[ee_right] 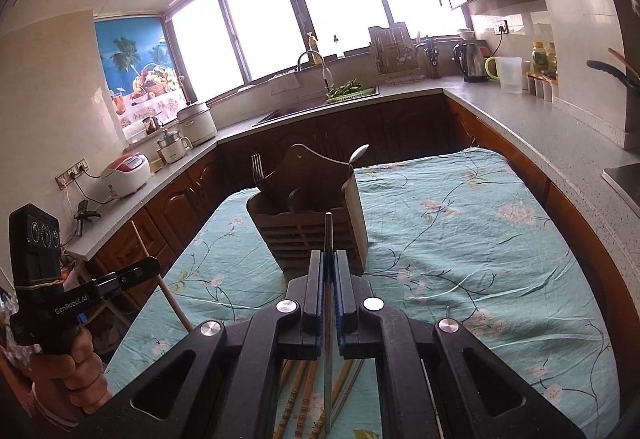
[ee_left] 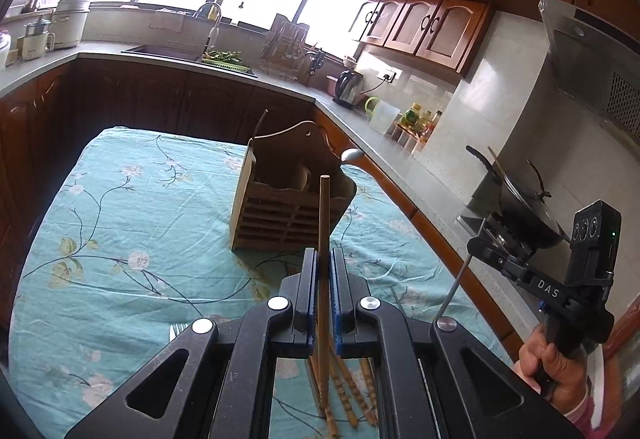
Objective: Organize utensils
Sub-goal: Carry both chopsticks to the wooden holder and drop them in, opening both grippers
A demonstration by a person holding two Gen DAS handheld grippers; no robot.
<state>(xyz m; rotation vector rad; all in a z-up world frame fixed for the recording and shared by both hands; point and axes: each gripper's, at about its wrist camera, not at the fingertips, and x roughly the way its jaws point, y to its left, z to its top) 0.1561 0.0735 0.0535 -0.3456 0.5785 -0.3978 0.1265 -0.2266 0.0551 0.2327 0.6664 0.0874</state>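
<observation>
Meanwhile, both claws hover above a table draped in a teal floral cloth (ee_left: 120,223), each carrying one utensil toward the slatted wooden utensil caddy (ee_left: 288,199) standing ahead of them. The left gripper (ee_left: 323,259) is pinched on a plain wooden chopstick (ee_left: 323,239), which rises upright past its fingertips. The right gripper (ee_right: 328,261) is pressed together on a slim grey metal utensil handle (ee_right: 328,235), also held upright.

The caddy sits straight ahead of each claw, well apart from the fingertips, and already holds a steel fork (ee_right: 259,169) at its left end and a steel spoon (ee_right: 358,153) at its right. Directly beneath both claws lie several ridged bamboo chopsticks (ee_left: 352,395), not yet sorted.

Doing this step well likely means keeping each stick vertical, bringing it over an open compartment, then lowering before easing the grip, one claw at a time so the two do not collide.

Which compartment is free cannot be told; the caddy's interior is shadowed. The working end of the metal utensil is cut off below the right claw, so its kind stays unclear. The loose pile is partly hidden by the gripper frames.
</observation>
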